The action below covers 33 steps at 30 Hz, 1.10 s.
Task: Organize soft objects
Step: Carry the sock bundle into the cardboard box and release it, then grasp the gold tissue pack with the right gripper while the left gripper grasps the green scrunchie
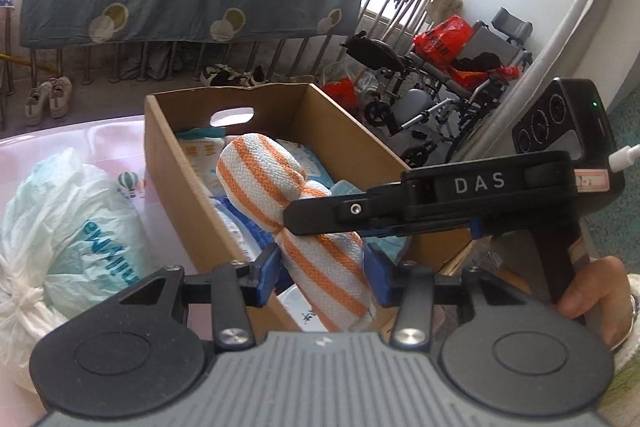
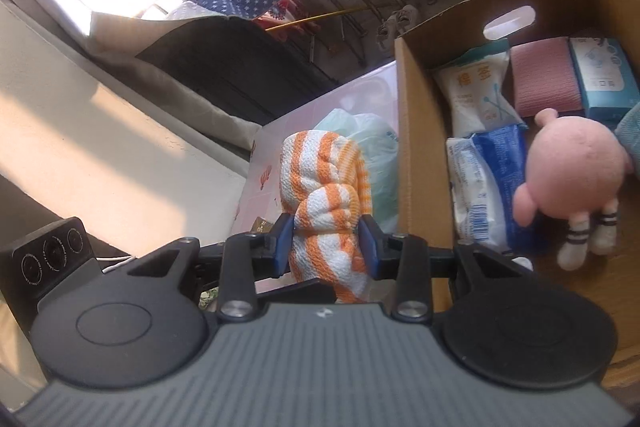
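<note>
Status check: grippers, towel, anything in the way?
Left hand-held gripper and right hand-held gripper both clamp the orange-striped towel. Towel held above cardboard box. Pink plush toy already inside.

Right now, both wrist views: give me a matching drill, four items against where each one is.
Items:
1. towel
2. pink plush
3. plastic bag
4. shoes

Places:
A. on the floor by the railing
B. lying in the box
C. held between both grippers, left and right
D. on the pink surface beside the box

Pairs: 1-C, 2-B, 3-D, 4-A
</note>
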{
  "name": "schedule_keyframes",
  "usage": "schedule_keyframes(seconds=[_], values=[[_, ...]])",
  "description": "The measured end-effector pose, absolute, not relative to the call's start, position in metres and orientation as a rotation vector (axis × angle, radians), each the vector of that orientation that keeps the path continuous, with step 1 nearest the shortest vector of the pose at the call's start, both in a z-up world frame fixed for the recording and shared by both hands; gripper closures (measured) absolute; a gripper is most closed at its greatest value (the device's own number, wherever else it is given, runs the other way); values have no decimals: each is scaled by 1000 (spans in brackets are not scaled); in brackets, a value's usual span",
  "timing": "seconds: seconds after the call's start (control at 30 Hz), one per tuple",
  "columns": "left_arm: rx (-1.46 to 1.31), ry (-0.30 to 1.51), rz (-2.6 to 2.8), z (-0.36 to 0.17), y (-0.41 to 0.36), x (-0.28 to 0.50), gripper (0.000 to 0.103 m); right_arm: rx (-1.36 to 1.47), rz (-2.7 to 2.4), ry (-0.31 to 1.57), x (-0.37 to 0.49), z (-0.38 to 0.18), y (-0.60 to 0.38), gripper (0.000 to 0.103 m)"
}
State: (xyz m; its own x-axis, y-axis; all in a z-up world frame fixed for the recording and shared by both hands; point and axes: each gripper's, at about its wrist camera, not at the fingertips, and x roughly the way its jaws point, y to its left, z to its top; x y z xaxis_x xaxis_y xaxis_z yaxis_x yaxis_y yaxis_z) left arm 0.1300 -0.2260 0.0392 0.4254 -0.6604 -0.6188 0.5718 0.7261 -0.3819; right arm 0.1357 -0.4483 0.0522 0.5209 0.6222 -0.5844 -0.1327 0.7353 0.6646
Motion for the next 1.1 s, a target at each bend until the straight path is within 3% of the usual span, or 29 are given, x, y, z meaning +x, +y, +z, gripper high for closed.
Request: schedule_keyframes(seconds=[0.2, 0.4, 0.63, 0.9, 1.1], values=[[-60, 896, -805, 19, -283, 139, 51, 636, 311, 895, 110, 35, -540, 69], [-124, 973, -727, -3, -263, 160, 51, 554, 157, 921, 106, 6, -591, 69], [-196, 977, -674, 1, -228, 170, 50, 372, 69, 1003, 123, -16, -586, 63], [-189, 935, -630, 16, -206, 157, 49, 416, 60, 981, 114, -6, -588, 62], [-157, 891, -570, 29, -187, 134, 38, 488, 131, 900, 89, 22, -574, 57]])
